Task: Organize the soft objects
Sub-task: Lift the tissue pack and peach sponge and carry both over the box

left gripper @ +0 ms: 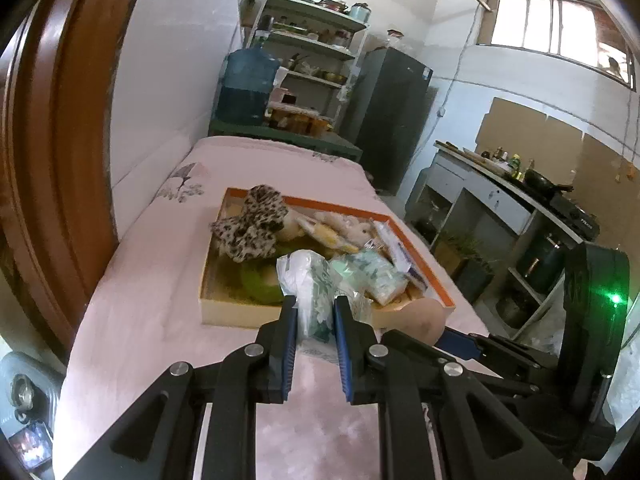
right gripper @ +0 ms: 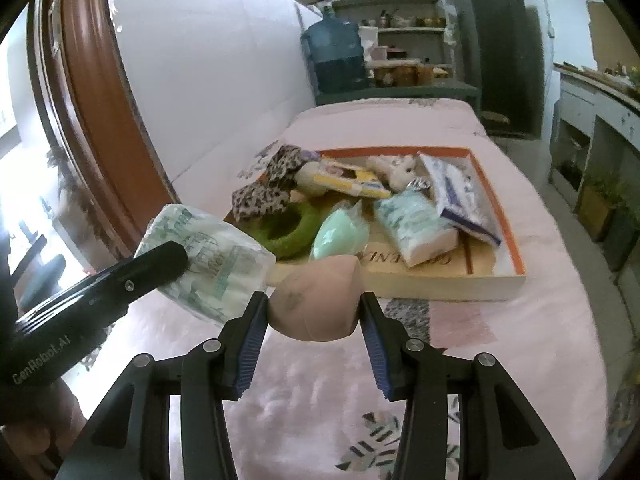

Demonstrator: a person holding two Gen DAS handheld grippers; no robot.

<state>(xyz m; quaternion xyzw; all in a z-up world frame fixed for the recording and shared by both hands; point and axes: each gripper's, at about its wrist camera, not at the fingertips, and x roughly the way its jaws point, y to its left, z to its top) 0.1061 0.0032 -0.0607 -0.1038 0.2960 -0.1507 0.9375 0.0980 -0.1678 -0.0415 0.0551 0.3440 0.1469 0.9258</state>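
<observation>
Above the pink bed (right gripper: pixel 500 320), the left tool (left gripper: pixel 316 316) pinches a crinkly plastic tissue pack (left gripper: pixel 310 280) and the right tool (right gripper: pixel 314 316) squeezes a squishy pink ball (right gripper: pixel 316 300), so either could slip and miss the orange-rimmed box (right gripper: pixel 440 280).

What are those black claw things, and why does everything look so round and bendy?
They are grabbing tools a person holds, one per hand. A small wide-eyed camera sits on each, looking along its fingers, which bends the picture. One picture is from the left tool, the other from the right. The left gripper squeezes a white tissue pack. The right gripper squeezes a pink squishy ball. Behind them, on a pink bed cover, lies a flat box full of soft things: a green ring, a leopard-print cloth and more packs.
</observation>
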